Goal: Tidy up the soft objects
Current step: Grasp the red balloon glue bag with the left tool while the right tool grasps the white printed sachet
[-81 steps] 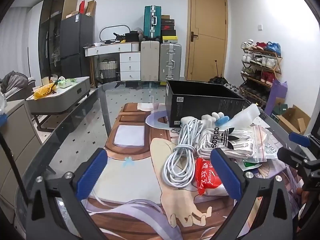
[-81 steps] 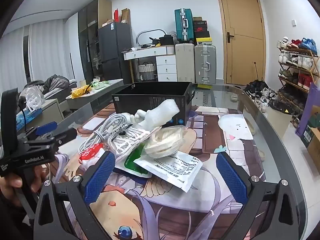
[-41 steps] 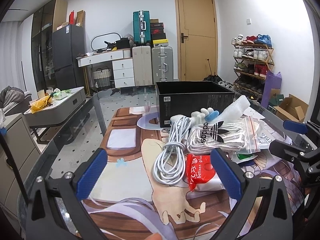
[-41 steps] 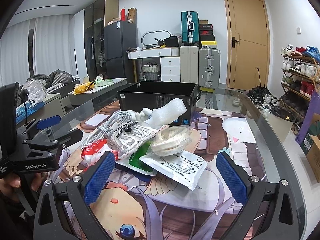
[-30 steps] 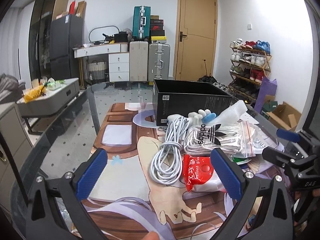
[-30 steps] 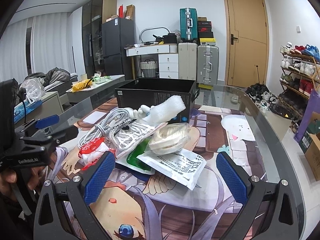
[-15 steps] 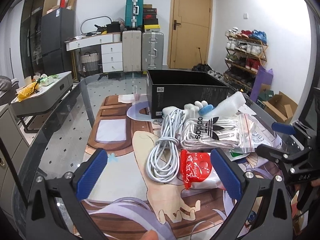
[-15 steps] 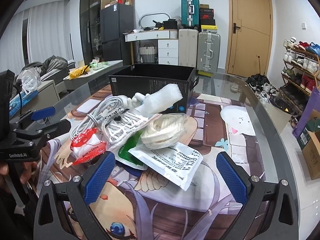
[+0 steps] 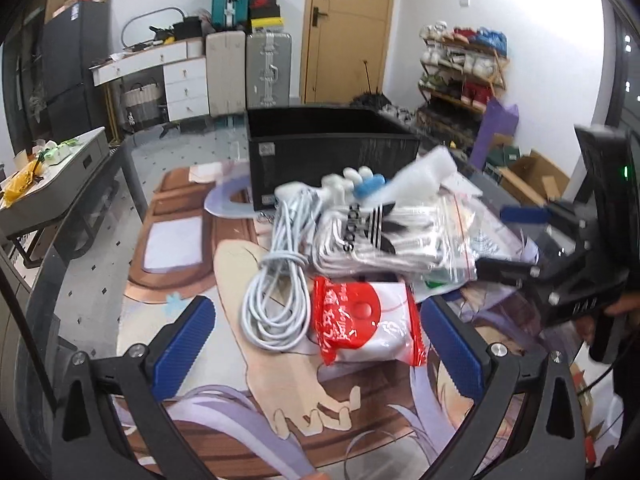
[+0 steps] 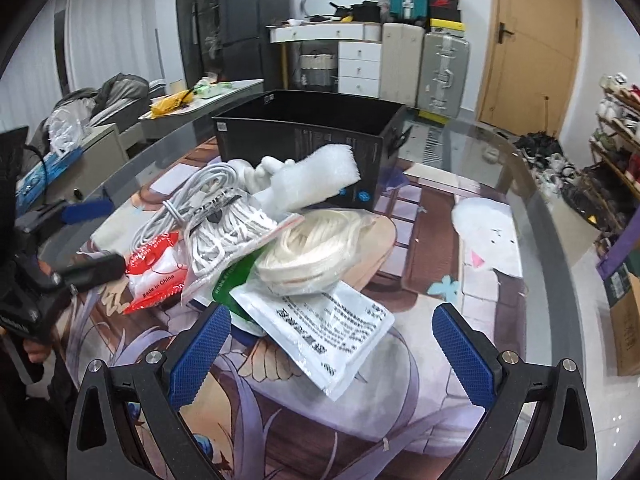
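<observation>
A pile of soft goods lies on the printed mat in front of an open black box [image 9: 332, 136] [image 10: 304, 132]. It holds a coiled white cable [image 9: 276, 276], a red-and-white packet [image 9: 364, 320] [image 10: 154, 268], an Adidas bag of white laces [image 9: 396, 240], a white foam piece [image 10: 316, 182], a bagged cream rope coil [image 10: 316, 246] and a flat white printed pouch [image 10: 328, 328]. My left gripper [image 9: 320, 348] is open, just short of the red packet. My right gripper [image 10: 330, 348] is open over the white pouch.
The glass table's curved edge [image 10: 560, 216] runs along the right. A white cat-shaped print [image 10: 486, 236] lies on the mat to the right of the pile. Suitcases, a desk and a shoe rack stand behind.
Both grippers have moved closer to the pile and lower. The red packet and the white pouch now sit between their open fingers' lines of sight. Nothing on the table has moved.
</observation>
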`<state>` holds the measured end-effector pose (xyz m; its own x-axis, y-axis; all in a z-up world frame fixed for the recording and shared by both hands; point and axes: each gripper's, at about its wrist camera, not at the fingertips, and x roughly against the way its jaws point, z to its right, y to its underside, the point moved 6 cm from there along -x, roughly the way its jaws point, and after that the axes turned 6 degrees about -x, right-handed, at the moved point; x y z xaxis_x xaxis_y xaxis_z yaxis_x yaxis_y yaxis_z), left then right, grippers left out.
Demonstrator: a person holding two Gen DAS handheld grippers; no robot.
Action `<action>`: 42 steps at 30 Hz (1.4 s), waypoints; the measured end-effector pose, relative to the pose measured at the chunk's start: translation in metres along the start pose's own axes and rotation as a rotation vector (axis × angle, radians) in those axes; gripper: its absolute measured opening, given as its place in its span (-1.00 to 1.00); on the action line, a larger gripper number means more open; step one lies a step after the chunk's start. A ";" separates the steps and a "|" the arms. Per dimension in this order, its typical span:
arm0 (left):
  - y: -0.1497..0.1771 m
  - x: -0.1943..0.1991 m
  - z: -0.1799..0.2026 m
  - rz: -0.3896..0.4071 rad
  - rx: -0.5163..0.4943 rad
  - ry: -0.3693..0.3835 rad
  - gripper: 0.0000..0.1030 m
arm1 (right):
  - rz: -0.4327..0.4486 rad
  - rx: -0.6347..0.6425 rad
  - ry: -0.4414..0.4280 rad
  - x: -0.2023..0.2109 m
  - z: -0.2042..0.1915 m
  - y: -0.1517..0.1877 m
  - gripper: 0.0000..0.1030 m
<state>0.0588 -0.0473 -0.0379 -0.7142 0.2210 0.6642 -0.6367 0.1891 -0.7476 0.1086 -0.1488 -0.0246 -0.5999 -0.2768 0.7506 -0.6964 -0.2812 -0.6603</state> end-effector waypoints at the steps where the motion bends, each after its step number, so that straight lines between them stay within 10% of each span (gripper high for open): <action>1: 0.000 -0.001 0.002 -0.003 -0.009 -0.001 1.00 | -0.012 0.010 -0.005 -0.002 0.001 -0.001 0.99; 12: 0.009 -0.021 0.017 -0.105 -0.054 0.046 0.72 | -0.113 0.080 -0.141 -0.023 -0.007 -0.005 0.90; 26: 0.010 -0.019 0.022 -0.092 -0.096 0.033 0.34 | -0.142 0.151 -0.194 -0.026 -0.030 0.008 -0.02; 42: 0.010 -0.018 0.021 -0.069 -0.084 0.042 0.12 | -0.113 0.119 -0.157 0.002 -0.030 0.037 -0.19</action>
<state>0.0590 -0.0691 -0.0569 -0.6555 0.2445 0.7146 -0.6561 0.2843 -0.6991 0.0697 -0.1323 -0.0464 -0.4460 -0.3743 0.8130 -0.6984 -0.4226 -0.5776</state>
